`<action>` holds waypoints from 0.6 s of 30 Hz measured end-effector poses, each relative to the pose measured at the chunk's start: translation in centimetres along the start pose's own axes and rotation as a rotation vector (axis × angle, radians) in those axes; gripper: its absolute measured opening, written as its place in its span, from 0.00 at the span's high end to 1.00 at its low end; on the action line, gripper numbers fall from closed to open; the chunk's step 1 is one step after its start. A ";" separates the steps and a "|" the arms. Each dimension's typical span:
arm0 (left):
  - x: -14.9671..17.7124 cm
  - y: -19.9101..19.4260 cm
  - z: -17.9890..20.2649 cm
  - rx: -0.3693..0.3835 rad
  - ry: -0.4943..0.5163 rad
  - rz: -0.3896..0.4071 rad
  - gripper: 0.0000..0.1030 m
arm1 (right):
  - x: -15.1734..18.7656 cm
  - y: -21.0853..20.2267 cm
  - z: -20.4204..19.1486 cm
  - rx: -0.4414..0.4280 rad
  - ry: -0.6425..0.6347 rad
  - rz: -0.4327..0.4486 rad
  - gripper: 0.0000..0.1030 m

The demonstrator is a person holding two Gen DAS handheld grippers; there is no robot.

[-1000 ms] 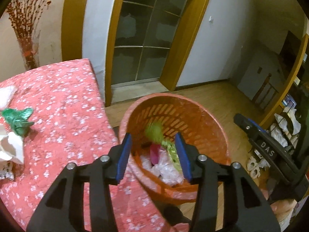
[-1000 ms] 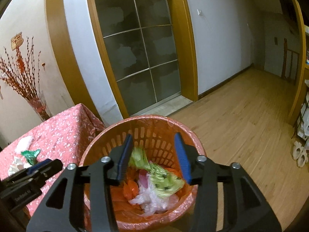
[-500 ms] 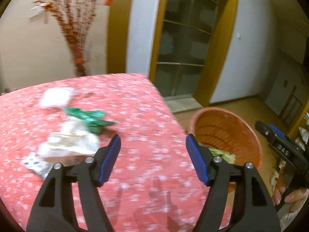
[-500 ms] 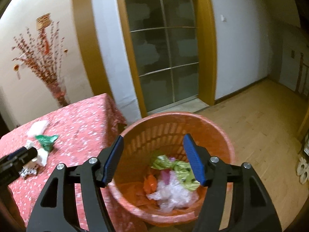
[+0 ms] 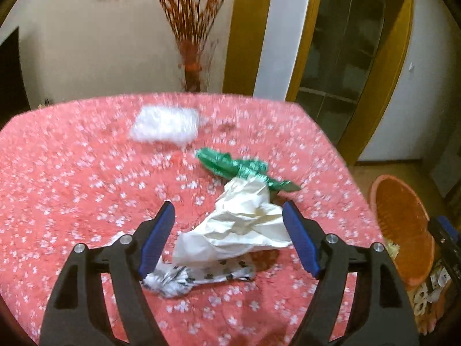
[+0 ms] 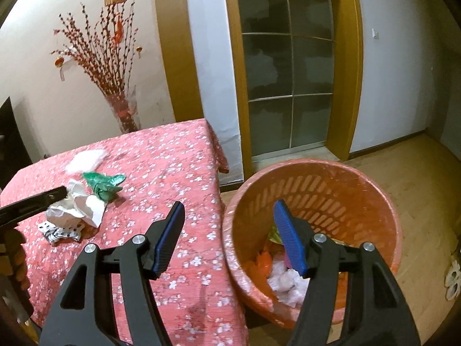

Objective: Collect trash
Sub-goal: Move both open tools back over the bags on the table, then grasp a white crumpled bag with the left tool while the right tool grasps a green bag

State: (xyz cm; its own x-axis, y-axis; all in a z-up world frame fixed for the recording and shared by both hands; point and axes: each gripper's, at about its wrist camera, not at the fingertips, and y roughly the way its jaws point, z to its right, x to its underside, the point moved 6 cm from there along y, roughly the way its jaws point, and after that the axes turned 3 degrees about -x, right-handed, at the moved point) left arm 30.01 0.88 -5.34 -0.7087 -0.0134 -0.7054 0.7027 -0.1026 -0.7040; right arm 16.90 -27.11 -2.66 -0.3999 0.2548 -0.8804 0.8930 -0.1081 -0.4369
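- Blue pads line the fingers of the left gripper (image 5: 229, 238). They have just been opening and now stand wide apart. The crumpled white paper (image 5: 242, 225) shows between them, but the pads do not press on it.
- Black-dotted wrapper (image 5: 198, 278) lies just under the paper, at 6 o'clock from it. It is touching the paper.
- Green foil wrapper (image 5: 239, 168) lies at 12 o'clock from the paper, touching its top end.
- White fluffy piece (image 5: 165, 127) sits farther back on the pink flowered tabletop (image 5: 72, 173), at 11 o'clock from the paper. It is blurry, so I cannot tell if it is tissue or plastic.
- In the right wrist view, the right gripper (image 6: 229, 235) has its fingers apart too, with nothing between them. They were opening a moment ago. It hangs at the tabletop's edge, with the orange basket (image 6: 383, 201) at its 3 o'clock.
- Some trash is already in the basket: white, orange and green bits. I think the job is partly done.
- Four pieces are left on the tabletop. The white paper looks like the next one to grab.
- Basket's bottom is partly hidden behind one finger, and in the left wrist view the basket is cut off at the edge.
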 end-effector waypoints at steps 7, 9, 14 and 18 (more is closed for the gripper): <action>1.2 3.7 0.5 0.063 0.014 -0.108 0.26 | 0.6 0.7 -0.9 -0.002 -0.023 -0.026 0.38; 1.4 4.0 0.8 0.070 0.030 -0.118 0.27 | 0.7 0.9 -1.3 -0.006 -0.027 -0.033 0.38; 1.2 4.3 1.6 0.090 0.071 -0.113 0.40 | 0.9 1.2 -2.0 -0.016 -0.041 -0.042 0.38; 0.9 3.2 1.5 0.091 0.098 -0.063 0.50 | 1.0 1.2 -2.7 -0.023 -0.058 -0.044 0.38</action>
State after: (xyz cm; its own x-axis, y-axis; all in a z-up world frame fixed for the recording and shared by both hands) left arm 31.50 -0.97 -8.13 -0.7385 0.0929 -0.6678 0.6453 -0.1897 -0.7400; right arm 18.15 -24.37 -3.54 -0.4492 0.2030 -0.8701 0.8788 -0.0756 -0.4713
